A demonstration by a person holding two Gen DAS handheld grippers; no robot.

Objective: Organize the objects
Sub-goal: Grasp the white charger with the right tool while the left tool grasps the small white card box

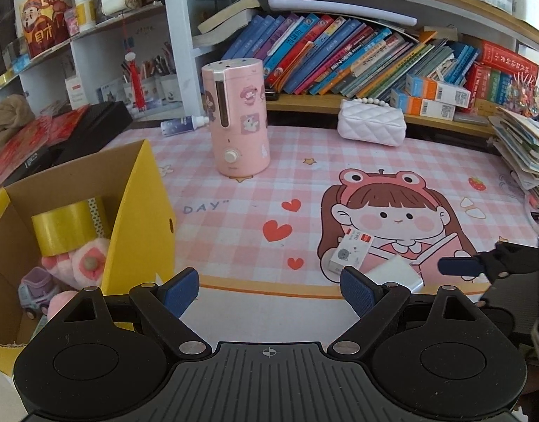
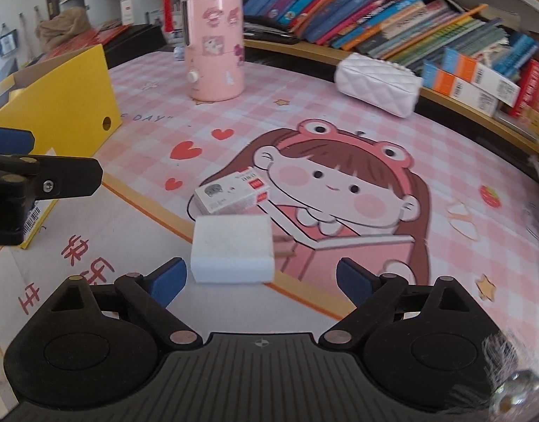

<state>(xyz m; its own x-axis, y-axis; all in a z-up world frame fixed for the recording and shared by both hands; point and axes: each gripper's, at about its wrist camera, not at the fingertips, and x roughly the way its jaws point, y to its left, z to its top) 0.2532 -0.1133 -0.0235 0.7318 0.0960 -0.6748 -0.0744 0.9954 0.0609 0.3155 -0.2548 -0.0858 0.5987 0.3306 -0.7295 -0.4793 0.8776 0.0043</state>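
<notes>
Both claws empty & spread wide: right claw (image 2: 260,276) hangs just short of the white charger (image 2: 232,253), left claw (image 1: 271,290) sits idle over bare table (image 1: 234,211) beside the yellow box (image 1: 143,218). Charger lies flat on the pink mat, prongs pointing right, touching or nearly touching the small carton w/ cat print (image 2: 231,195) behind it. Reckon charger's next, since it's lined up between my right pads. Box stands open-topped at left, already holding a tape roll (image 1: 64,227), pink plush bits (image 1: 88,263) & a toy car (image 1: 34,293), so loose stuff prob goes there. Pink humidifier (image 1: 239,119) & white quilted purse (image 1: 373,123) stand well apart, further back, near the bookshelf.
</notes>
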